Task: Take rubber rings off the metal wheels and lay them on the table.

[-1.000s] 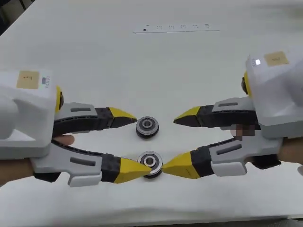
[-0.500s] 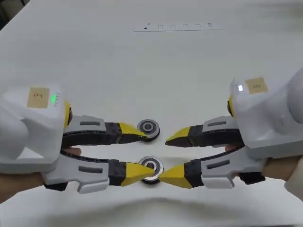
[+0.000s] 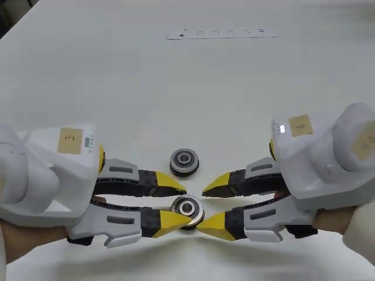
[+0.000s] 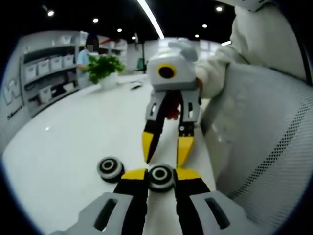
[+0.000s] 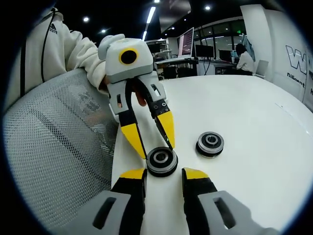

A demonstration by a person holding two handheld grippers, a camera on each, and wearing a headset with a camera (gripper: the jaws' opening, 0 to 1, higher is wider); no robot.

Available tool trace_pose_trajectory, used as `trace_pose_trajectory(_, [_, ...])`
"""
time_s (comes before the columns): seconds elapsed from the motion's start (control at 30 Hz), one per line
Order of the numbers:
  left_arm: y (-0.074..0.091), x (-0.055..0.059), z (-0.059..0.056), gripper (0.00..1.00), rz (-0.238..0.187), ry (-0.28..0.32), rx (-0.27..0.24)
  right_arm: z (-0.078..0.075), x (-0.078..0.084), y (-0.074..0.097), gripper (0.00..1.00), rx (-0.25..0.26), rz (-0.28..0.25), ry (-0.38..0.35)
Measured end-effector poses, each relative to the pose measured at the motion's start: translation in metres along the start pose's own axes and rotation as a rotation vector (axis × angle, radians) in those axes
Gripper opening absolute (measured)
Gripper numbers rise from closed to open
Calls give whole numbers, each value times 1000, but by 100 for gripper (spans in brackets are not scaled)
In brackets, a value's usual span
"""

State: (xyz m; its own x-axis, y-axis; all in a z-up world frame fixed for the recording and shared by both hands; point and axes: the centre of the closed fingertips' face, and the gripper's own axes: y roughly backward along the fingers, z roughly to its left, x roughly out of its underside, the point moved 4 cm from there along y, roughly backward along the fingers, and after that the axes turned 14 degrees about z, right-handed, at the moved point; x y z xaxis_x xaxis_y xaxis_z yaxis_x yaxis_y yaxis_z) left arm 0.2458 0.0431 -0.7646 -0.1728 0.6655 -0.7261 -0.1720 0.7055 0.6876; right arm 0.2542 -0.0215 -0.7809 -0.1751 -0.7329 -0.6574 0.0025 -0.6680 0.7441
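first ring in hand: left gripper [image 3: 183,204] clamps near wheel [image 3: 188,206], right gripper [image 3: 203,209] open just short; next, likely pinch its ring [image 5: 162,173] and peel.

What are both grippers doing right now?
Left gripper: closed on the near wheel.
Right gripper: open, jaws just short of that wheel.

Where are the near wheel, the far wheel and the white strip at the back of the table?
near wheel [image 3: 187,206], head view, on its metal hub.
far wheel [image 3: 184,160], head view, on its metal hub.
white strip [image 3: 222,33], head view, on its middle.
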Motion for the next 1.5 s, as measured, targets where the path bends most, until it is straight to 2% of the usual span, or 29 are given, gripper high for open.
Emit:
trace_pose_trajectory(0.23, [-3, 2, -1, 19, 19, -1, 2, 0, -1, -3, 23, -3, -5, 4])
trace_pose_trajectory(0.4, [-5, 2, 1, 16, 5, -4, -15, -1, -1, -5, 23, -2, -8, -2])
trace_pose_trajectory(0.5, [-7, 2, -1, 15, -1, -31, -18, 0, 0, -5, 20, -2, -6, 16])
trace_pose_trajectory(0.97, [-5, 5, 2, 14, -22, -16, -18, 0, 2, -3, 16, 18, 9, 51])
trace_pose_trajectory(1.2, [-4, 5, 2, 14, -26, -12, -18, -1, 3, -2, 11, 30, 21, 66])
trace_pose_trajectory(1.27, [-4, 5, 2, 14, -27, -11, -18, -3, 4, -2, 5, 48, 29, 79])
trace_pose_trajectory(1.5, [-4, 6, 2, 14, -31, -11, -20, -6, 5, -2, 2, 52, 31, 48])
